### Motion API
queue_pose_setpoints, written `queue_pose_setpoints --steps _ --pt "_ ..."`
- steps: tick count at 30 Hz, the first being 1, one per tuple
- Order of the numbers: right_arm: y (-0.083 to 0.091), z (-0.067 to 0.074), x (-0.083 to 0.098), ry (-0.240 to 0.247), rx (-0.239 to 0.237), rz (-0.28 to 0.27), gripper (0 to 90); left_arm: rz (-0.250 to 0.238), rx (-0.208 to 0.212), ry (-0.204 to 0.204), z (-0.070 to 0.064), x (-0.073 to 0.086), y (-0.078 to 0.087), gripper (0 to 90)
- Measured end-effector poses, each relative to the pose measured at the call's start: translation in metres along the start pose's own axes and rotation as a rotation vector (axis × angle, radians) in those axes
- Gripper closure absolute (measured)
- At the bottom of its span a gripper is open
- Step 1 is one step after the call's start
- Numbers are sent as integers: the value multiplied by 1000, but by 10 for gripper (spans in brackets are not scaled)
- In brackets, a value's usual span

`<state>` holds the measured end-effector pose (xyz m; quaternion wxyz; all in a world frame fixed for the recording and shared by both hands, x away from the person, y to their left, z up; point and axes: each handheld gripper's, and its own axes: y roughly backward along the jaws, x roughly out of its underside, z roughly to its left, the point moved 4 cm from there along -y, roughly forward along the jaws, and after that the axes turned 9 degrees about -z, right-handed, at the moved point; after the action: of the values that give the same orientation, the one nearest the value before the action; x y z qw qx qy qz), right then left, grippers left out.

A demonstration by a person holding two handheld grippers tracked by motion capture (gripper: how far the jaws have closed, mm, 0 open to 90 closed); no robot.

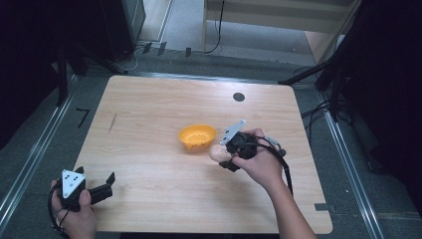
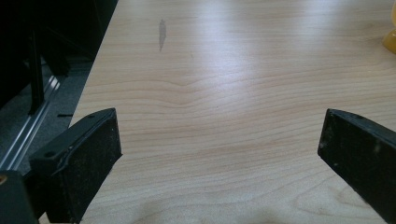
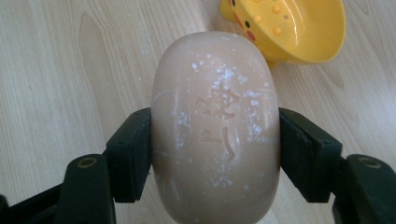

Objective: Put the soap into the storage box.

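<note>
Left tool (image 1: pixel 102 186): parked at the table's (image 1: pixel 149 99) near left corner, jaws spread wide over bare wood with nothing between them, apparently idle and clear of the work. Centre: yellow dish (image 1: pixel 197 136), its perforated base suggesting a soap drainer. Right tool (image 3: pixel 215 140): jaws clamped on the flanks of a peach soap (image 3: pixel 215 135), long axis running along the jaws, stamped face up. The soap hangs just beside the dish's rim, probably for placing inside.
</note>
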<state>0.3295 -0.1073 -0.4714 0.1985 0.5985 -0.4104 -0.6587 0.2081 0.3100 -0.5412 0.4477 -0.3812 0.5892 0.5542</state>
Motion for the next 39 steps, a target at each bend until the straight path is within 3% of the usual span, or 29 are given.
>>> queue_pose_setpoints --steps 5,9,19,39 --pt "-1 -6 -1 -15 -20 -29 335 0 1 0 0 0 0 0" --pt "-3 -8 -2 8 -20 2 335 1 1 1 0 0 0 0" --pt "-5 -19 -12 52 -33 18 335 0 2 -1 0 0 0 0" --pt "-19 -34 -40 128 -84 -1 335 -4 9 6 0 0 0 0"
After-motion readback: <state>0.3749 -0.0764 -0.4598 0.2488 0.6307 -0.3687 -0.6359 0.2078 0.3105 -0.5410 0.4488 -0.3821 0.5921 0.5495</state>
